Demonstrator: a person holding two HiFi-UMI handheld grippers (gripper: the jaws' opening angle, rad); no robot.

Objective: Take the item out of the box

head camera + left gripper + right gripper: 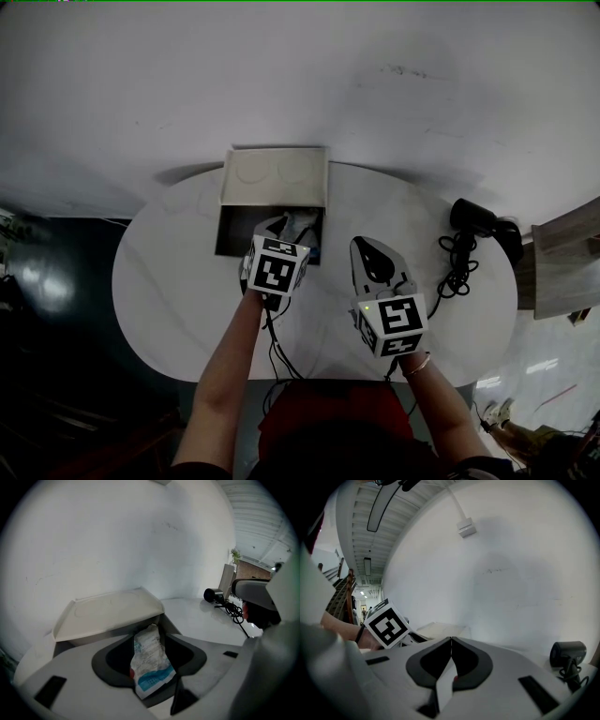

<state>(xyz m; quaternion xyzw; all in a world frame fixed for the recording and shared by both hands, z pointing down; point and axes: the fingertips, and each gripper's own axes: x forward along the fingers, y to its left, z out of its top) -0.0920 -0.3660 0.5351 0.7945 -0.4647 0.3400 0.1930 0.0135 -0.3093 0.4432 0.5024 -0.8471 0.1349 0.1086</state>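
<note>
An open box (234, 232) with its pale lid (274, 175) hinged back stands at the far middle of the white table. My left gripper (291, 229) hangs over the box's dark inside, shut on a crumpled white packet with blue print (149, 662). The packet stands upright between the jaws, and the lid (110, 610) shows just behind it. My right gripper (364, 247) is to the right of the box above the table. Its jaws meet with nothing between them (451, 644).
A black handheld device (480, 221) with a coiled cable (457, 262) lies at the table's right end, also visible as the device (566, 653) in the right gripper view. A wooden board (567, 255) stands beyond the right edge. The table's rim (127, 309) curves close on the left.
</note>
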